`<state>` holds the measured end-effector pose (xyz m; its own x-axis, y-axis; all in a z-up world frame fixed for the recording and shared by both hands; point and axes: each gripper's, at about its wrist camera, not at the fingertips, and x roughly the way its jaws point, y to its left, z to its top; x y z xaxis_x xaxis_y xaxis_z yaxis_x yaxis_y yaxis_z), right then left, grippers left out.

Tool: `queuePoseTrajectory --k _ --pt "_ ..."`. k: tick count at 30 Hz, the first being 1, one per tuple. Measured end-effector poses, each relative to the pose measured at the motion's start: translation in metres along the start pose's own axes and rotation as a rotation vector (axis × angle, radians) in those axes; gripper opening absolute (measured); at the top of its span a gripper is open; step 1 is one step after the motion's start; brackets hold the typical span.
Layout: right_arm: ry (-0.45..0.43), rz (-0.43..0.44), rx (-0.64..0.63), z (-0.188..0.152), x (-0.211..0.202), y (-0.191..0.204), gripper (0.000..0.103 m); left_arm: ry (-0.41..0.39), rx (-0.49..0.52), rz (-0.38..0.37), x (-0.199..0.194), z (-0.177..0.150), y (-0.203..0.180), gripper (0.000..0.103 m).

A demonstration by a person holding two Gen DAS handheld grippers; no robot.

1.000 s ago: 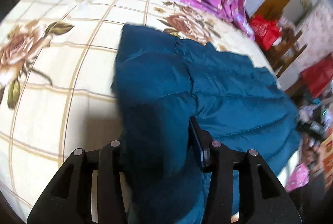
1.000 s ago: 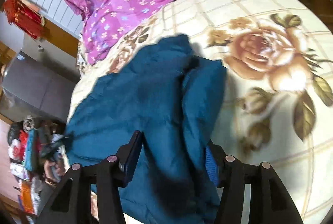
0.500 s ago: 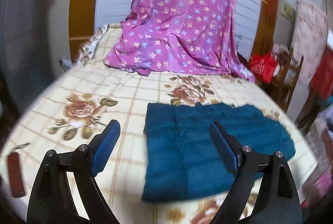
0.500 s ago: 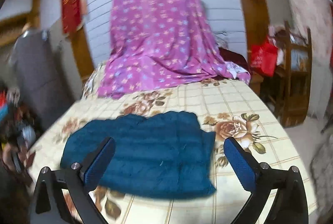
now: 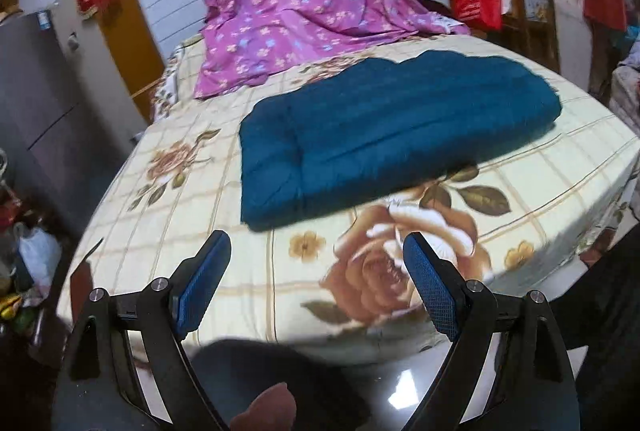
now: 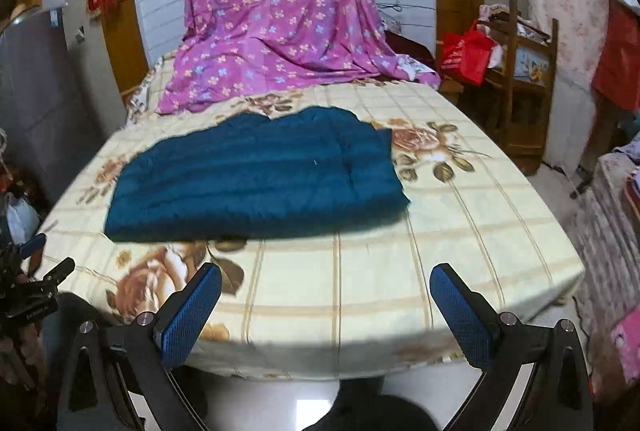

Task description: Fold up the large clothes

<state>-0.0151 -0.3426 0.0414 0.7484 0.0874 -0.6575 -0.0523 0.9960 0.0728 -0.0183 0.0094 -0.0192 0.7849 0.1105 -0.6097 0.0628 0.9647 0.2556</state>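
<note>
Both grippers have pulled back off the bed since a second ago, when each was clamped on teal fabric; now the left gripper [image 5: 316,263] and the right gripper [image 6: 326,295] hang past the near edge of the mattress, their fingers pointing forward over it, jaws spread wide and holding nothing. The blue pads [image 5: 430,291] face each other across bare sheet. There is one teal quilted jacket [image 6: 256,175], folded into a flat oblong and lying alone on the middle of the bed, well apart from both grippers; in the left view it [image 5: 384,127] sits further along and to the right of that gripper. One cream bedsheet [image 6: 460,231] printed with brown roses covers the mattress, and one purple flowered cloth [image 6: 276,19] is draped over something tall at the far end, its hem lying just beyond the jacket's far edge. The jacket's near edge stops short of the mattress edge, with a broad strip of sheet between it and the fingers, and there is open sheet to its right too. A red bag [image 6: 466,55] hangs beside a wooden rack [image 6: 528,79] off to the far right, and a grey cabinet [image 5: 44,119] stands on the left
</note>
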Motion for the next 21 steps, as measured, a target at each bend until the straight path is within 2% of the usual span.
queuePoseTrajectory --k 4,6,9,12,21 --pt "0.069 -0.012 0.012 -0.019 0.009 0.01 0.103 0.051 -0.03 -0.017 0.004 -0.001 -0.008 0.088" --pt "0.11 -0.003 0.038 -0.029 0.014 0.016 0.103 0.081 -0.053 -0.057 0.005 0.001 -0.009 0.088" --pt "0.094 -0.005 0.052 -0.036 0.008 0.022 0.103 0.102 -0.098 -0.122 -0.006 0.008 -0.012 0.088" --pt "0.076 -0.011 0.047 -0.039 -0.002 0.029 0.103 0.107 -0.121 -0.103 -0.02 0.019 -0.018 0.088" --pt "-0.002 -0.038 -0.024 -0.035 -0.032 0.044 0.103 0.091 -0.157 -0.121 -0.05 0.033 -0.027 0.088"
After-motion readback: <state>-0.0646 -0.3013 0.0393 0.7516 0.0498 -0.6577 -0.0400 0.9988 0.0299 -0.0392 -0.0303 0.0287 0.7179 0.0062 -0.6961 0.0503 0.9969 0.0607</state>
